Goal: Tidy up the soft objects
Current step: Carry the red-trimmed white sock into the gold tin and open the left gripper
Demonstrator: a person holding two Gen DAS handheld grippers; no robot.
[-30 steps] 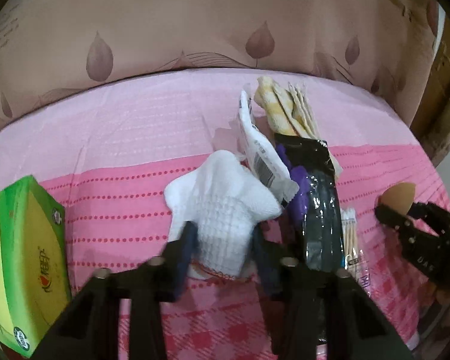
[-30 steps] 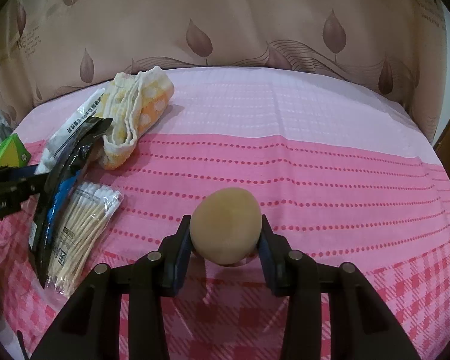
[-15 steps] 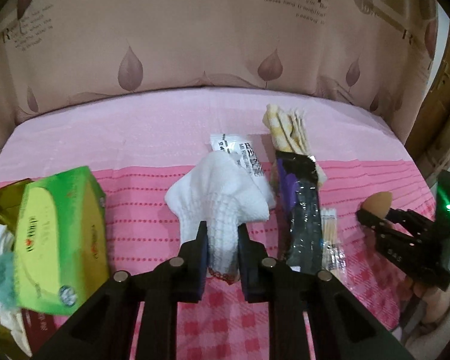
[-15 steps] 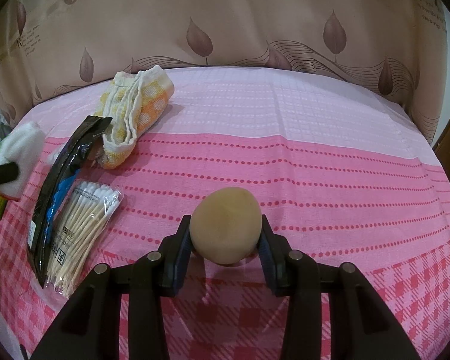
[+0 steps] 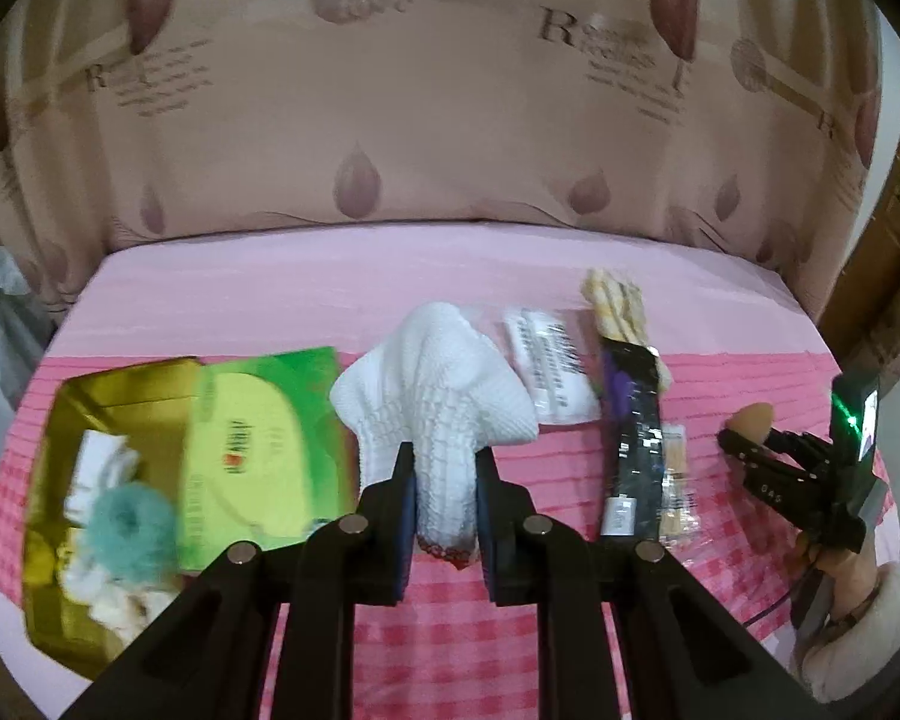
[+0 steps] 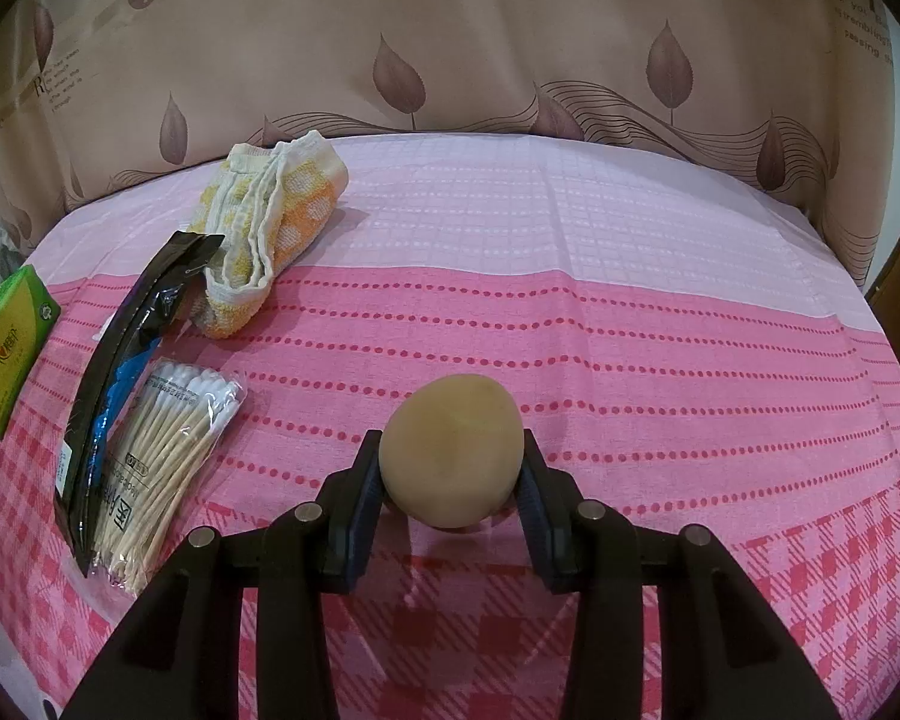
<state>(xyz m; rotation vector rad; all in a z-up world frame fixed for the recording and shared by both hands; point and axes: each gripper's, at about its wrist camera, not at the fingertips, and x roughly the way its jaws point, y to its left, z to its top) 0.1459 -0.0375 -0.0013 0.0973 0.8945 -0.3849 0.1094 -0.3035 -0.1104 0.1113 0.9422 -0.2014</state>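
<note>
White knitted glove (image 5: pixel 444 414): my left gripper (image 5: pixel 444 489) is clamped on it and has lifted it off the cloth, swinging toward the gold box (image 5: pixel 84 516). Makeup sponge (image 6: pixel 452 449) remains pinched in my right gripper (image 6: pixel 452 480), so both await deposit.

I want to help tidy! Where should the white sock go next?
Probably swing the left hand-held gripper left and over the gold box. It is shut on the sock, lifted off the cloth, and the box is open, with other soft things inside.
</note>
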